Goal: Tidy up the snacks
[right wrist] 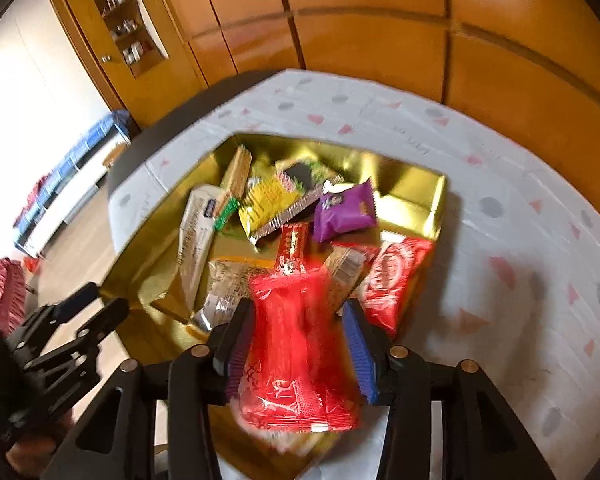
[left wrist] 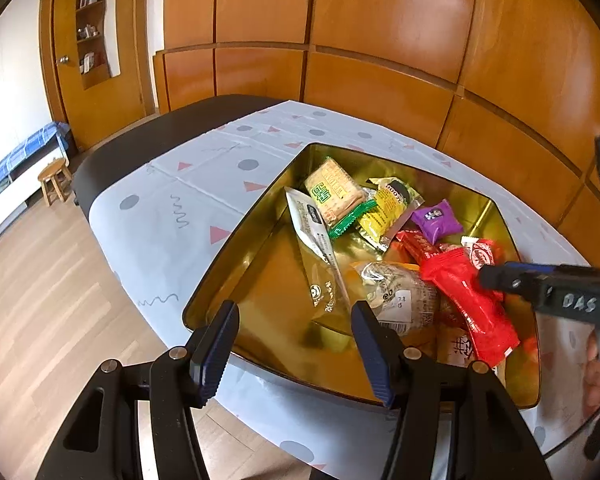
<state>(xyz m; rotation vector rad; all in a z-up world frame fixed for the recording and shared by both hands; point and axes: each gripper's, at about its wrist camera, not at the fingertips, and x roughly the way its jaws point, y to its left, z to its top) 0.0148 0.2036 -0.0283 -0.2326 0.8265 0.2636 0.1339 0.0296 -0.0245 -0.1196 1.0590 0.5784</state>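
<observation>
Right gripper (right wrist: 298, 344) clamped on red packet (right wrist: 296, 344) over gold tin (left wrist: 236, 264); left gripper (left wrist: 294, 344) wide, empty, at tin's near-left rim.

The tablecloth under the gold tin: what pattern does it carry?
The tablecloth is pale, printed with grey dots, pink triangles and dark squiggles; the left wrist view shows it best.

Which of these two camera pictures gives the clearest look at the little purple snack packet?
The left wrist view: the purple packet is sharp there, lying in the gold tin beside the yellow packet. In the right wrist view the purple packet looks larger but is smeared by motion blur, so its print is harder to read.
</observation>
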